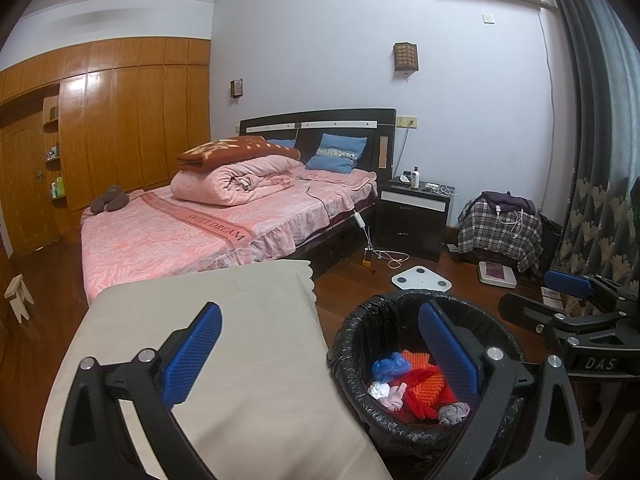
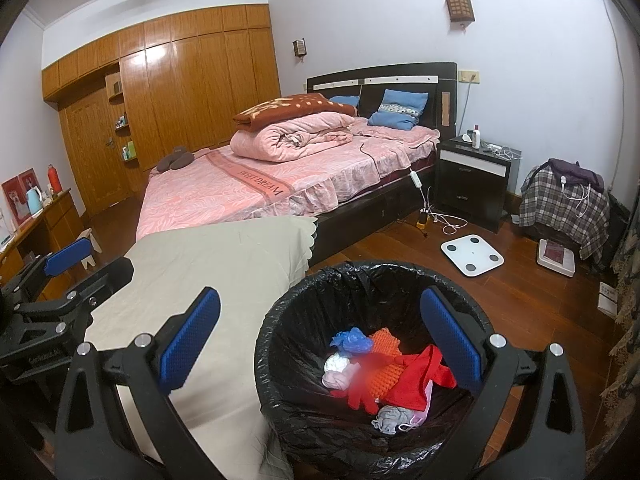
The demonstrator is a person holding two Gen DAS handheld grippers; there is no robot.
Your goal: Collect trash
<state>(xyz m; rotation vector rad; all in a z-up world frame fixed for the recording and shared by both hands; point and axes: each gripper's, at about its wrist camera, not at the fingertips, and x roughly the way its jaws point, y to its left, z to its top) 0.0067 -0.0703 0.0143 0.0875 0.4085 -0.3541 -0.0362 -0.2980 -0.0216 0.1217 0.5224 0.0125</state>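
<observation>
The bin [image 2: 372,364], round and lined with a crinkled black plastic bag, sits at 5 o'clock in both views, just beside the cloth-covered desk [image 2: 208,280]. Its near rim is cut off by the frame edge. Inside lies the trash [image 2: 384,376]: a blue wad, orange ribbed mesh, red fabric, pale crumpled bits; one patch is blurred. The left gripper [image 1: 320,352] and right gripper [image 2: 320,344] have their fingers spread wide, holding nothing.

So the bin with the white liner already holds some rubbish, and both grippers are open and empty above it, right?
Nearly. The bin has a black liner, not white, as the right wrist view shows. It does hold rubbish, and the left gripper and right gripper are open and empty.
</observation>
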